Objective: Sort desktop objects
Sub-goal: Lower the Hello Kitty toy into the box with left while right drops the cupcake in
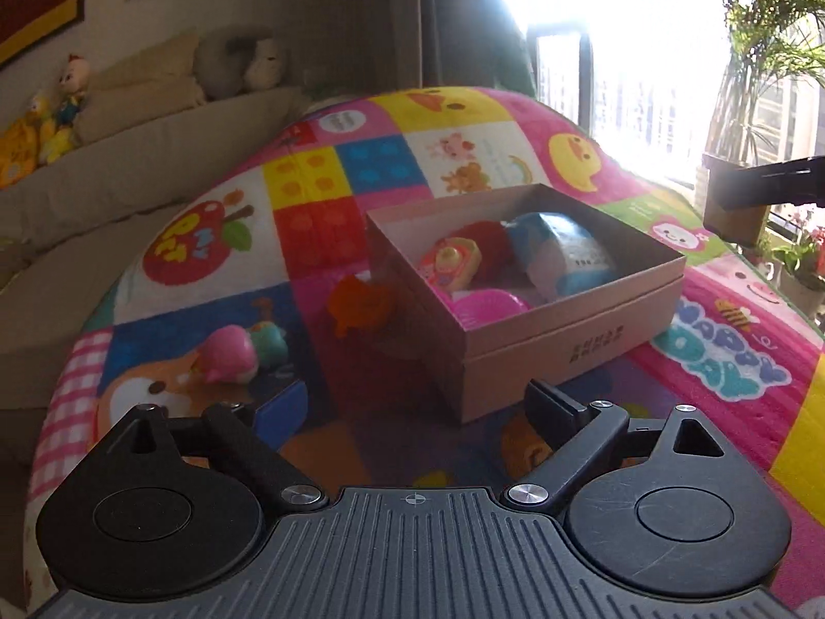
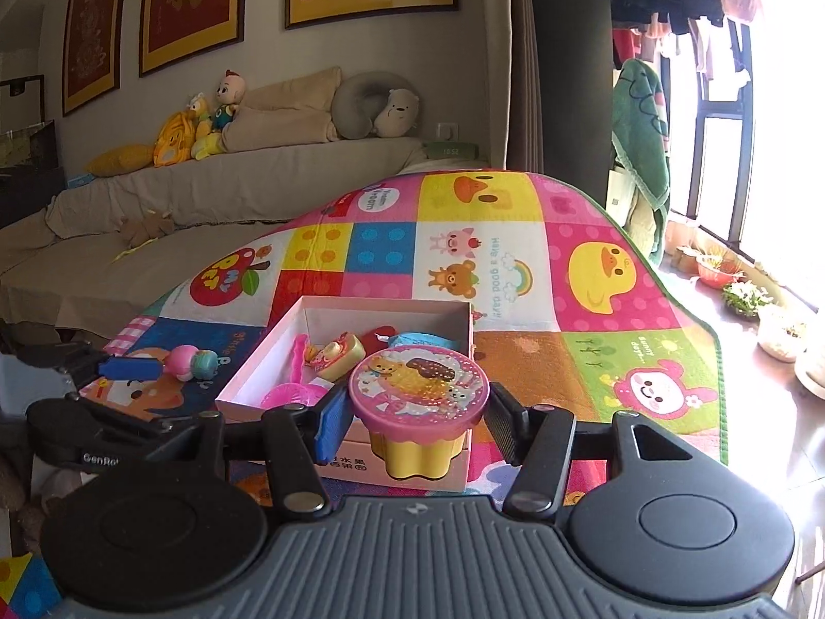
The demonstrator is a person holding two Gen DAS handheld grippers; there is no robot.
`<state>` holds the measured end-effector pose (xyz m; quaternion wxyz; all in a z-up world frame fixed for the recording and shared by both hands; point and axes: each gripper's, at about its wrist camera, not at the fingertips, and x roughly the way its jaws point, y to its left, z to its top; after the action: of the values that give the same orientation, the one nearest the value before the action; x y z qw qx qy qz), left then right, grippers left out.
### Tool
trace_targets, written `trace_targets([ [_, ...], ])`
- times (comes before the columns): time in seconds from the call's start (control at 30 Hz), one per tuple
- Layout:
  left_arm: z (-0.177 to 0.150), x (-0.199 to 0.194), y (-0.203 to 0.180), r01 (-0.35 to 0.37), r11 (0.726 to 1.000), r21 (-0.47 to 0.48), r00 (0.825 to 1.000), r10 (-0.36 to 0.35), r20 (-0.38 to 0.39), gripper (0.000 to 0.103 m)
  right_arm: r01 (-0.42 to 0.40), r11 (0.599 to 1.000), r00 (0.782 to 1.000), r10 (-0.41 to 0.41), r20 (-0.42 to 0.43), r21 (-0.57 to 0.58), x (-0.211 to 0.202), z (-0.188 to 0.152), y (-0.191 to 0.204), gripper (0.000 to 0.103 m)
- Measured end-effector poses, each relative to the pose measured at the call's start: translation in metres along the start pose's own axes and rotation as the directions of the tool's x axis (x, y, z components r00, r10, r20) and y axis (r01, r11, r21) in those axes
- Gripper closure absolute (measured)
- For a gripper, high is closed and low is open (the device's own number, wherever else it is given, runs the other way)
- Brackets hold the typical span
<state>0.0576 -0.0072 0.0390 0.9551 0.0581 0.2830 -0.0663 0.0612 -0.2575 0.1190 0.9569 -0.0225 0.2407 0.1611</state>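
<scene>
Left gripper [image 1: 397, 407]: jaws spread wide, nothing between them, low over the play mat [image 1: 216, 237].
Right gripper [image 2: 415, 415]: clamped on a cupcake-shaped tin [image 2: 418, 407], pink lid, yellow base, just before the box.
Pink box [image 2: 361, 304]: open on mat, toys inside.
Loose: pink-and-teal toy [image 1: 242, 353], orange toy [image 1: 358, 304] left of the box.

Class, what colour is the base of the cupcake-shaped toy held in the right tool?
Yellow, under a pink lid; cupcake-shaped toy shows best in the right wrist view.
</scene>
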Motion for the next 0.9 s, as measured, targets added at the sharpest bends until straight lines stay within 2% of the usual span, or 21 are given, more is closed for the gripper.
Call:
trace_targets([
  [0.2, -0.025, -0.011, 0.026, -0.051, 0.996, -0.067, 0.999, 0.051, 0.003, 0.005, -0.052, 0.999, 0.997, 0.052, -0.052, 0.005, 0.057, 0.022, 0.024, 0.047],
  [0.43, -0.032, -0.006, 0.054, -0.099, 0.985, -0.143, 0.995, 0.095, -0.036, 0.001, -0.010, 0.999, 0.994, 0.006, -0.113, -0.035, 0.121, 0.035, 0.050, 0.045],
  [0.6, -0.038, -0.001, 0.069, -0.107, 0.972, -0.210, 0.993, 0.096, -0.064, 0.001, -0.007, 0.997, 0.990, -0.004, -0.143, -0.080, 0.136, 0.038, 0.067, 0.038],
  [0.73, -0.041, 0.000, 0.075, -0.084, 0.965, -0.250, 0.995, 0.069, -0.069, 0.000, -0.032, 0.987, 0.989, 0.008, -0.145, -0.159, 0.136, 0.041, 0.092, 0.037],
  [0.8, -0.042, 0.001, 0.078, -0.082, 0.959, -0.271, 0.995, 0.064, -0.075, 0.000, -0.059, 0.977, 0.988, 0.028, -0.152, -0.204, 0.139, 0.046, 0.111, 0.037],
  [0.9, -0.044, 0.003, 0.080, -0.086, 0.953, -0.291, 0.994, 0.063, -0.088, 0.000, -0.129, 0.972, 0.972, 0.084, -0.221, -0.198, 0.154, 0.053, 0.130, 0.037],
])
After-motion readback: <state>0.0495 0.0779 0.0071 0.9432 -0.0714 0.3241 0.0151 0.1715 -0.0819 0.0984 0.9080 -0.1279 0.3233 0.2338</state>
